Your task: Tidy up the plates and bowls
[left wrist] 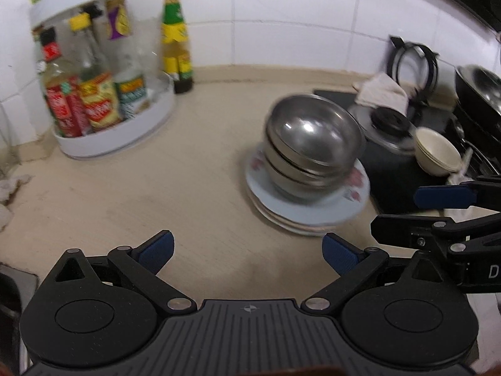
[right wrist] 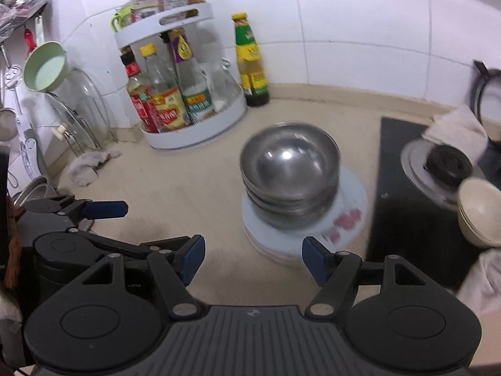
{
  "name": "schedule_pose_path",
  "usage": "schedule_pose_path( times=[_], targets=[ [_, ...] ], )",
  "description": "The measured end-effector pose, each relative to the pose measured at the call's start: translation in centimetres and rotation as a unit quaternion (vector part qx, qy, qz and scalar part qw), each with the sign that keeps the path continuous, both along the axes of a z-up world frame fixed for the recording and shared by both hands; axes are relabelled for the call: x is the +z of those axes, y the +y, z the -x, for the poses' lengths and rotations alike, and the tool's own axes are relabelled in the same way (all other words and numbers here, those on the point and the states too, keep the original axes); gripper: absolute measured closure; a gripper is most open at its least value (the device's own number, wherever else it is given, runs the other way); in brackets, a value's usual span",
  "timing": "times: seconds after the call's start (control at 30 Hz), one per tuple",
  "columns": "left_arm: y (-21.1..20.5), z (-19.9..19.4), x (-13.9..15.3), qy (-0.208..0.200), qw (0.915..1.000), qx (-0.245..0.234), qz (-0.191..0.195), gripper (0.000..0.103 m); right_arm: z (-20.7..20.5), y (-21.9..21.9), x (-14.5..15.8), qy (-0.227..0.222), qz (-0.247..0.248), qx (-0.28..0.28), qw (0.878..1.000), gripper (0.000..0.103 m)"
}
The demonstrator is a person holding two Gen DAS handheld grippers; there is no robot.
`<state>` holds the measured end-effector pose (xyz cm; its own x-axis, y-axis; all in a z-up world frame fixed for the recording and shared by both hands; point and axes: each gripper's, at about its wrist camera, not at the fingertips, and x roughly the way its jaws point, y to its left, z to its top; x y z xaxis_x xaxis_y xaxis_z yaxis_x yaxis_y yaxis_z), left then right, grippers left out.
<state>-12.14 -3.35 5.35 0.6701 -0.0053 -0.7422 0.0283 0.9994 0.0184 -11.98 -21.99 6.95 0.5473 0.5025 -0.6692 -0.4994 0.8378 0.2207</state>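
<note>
Hovering over the beige tabletop [left wrist: 194,169], the left tool [left wrist: 248,252] has its blue pads spread wide and grips nothing; the right tool [right wrist: 253,258] is likewise wide apart, empty, touching nothing. Nested steel bowls [right wrist: 289,169] sit on a stack of floral plates [right wrist: 350,219] just ahead of both tools, slightly blurred. Cream bowls [left wrist: 436,152] rest on the dark stove surface [right wrist: 404,206] to the right, well apart from the white condiment rack [right wrist: 194,125] by the tiled wall
</note>
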Motion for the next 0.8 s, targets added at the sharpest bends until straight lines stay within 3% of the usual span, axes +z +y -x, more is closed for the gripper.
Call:
schedule_pose_path(
  times=[0.27,0.4,0.8],
  targets=[
    [-1.2,-1.3,-1.3,0.033,0.9992,-0.018,0.012,0.004,-0.5,-1.8,-1.6,0.038,-0.001,-0.026,0.999,0.037],
    [-1.6,-1.4,-1.4,0.033,0.9991,-0.018,0.017,0.008,-0.8,-2.2,-1.9,0.039,-0.001,-0.032,0.999,0.036],
    [-1.5,-2.1,-1.6,0.027,0.9994,-0.014,0.017,0.006,-1.4,-2.3,-2.2,0.044,-0.006,-0.036,0.998,0.036]
  ],
)
